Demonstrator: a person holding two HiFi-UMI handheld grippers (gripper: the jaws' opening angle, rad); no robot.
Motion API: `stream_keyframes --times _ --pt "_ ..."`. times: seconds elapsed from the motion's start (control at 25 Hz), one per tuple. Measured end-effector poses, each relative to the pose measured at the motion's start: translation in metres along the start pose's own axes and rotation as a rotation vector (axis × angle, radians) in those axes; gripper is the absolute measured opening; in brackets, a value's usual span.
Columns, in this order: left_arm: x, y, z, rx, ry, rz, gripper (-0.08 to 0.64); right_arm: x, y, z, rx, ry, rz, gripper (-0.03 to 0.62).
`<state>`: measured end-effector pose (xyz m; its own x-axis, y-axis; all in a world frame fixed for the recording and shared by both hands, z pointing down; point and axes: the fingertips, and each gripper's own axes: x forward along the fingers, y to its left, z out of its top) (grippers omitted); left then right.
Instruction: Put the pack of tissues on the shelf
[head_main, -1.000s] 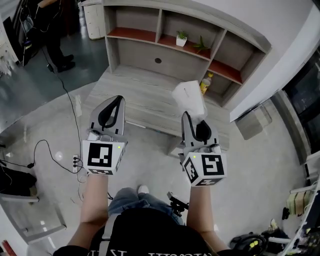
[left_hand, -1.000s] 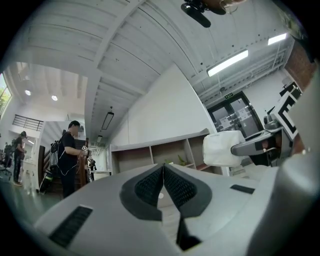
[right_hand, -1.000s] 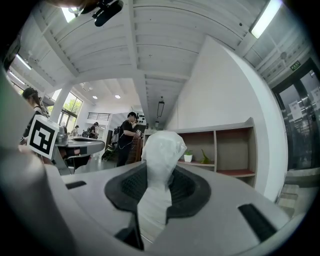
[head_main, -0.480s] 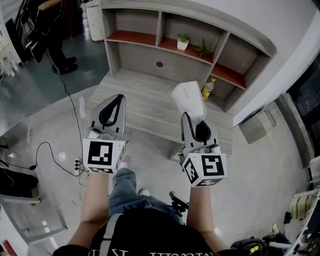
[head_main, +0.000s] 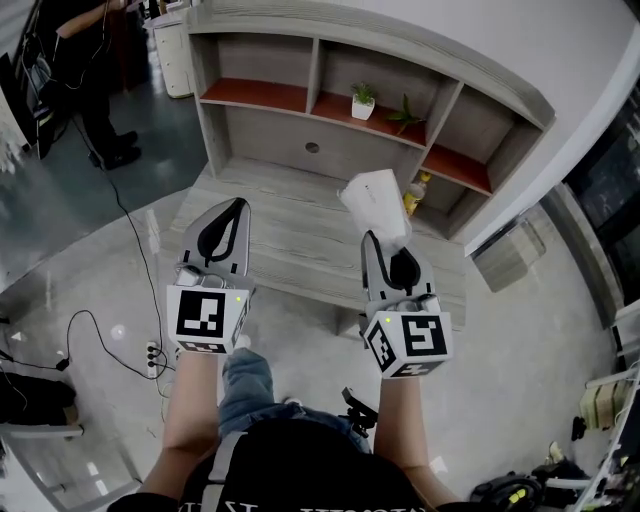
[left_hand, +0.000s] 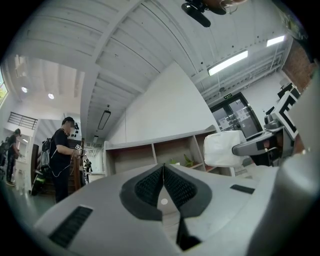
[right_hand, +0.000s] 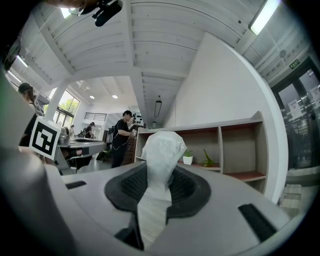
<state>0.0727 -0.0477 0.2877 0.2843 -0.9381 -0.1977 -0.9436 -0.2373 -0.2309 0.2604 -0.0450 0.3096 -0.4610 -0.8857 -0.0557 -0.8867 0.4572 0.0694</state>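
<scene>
The right gripper (head_main: 384, 240), clenched on the soft white plastic-wrapped pack of tissues (head_main: 377, 203) that juts lengthwise ahead of its jaws, points at the grey wooden shelf with red-brown boards (head_main: 250, 95), well apart ahead, while the left gripper (head_main: 226, 215) is pinched closed and empty.

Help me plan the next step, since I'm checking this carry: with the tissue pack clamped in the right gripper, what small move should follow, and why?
Probably move the right gripper forward over the low platform toward the shelf. Its jaws are closed on the tissue pack, but the shelf's compartments lie well ahead, so releasing now would likely drop it short.
</scene>
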Motion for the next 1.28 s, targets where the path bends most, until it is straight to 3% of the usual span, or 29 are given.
stream_keyframes --times 0.36,1.28 --pt "0.055 0.078 -0.020 -0.001 -0.013 -0.032 0.015 0.086 0.025 0.002 -0.011 0.007 -0.022 0.109" --pt "0.179 0.262 -0.086 -0.091 -0.035 -0.120 0.014 0.298 0.093 0.007 -0.040 0.042 -0.099 0.110"
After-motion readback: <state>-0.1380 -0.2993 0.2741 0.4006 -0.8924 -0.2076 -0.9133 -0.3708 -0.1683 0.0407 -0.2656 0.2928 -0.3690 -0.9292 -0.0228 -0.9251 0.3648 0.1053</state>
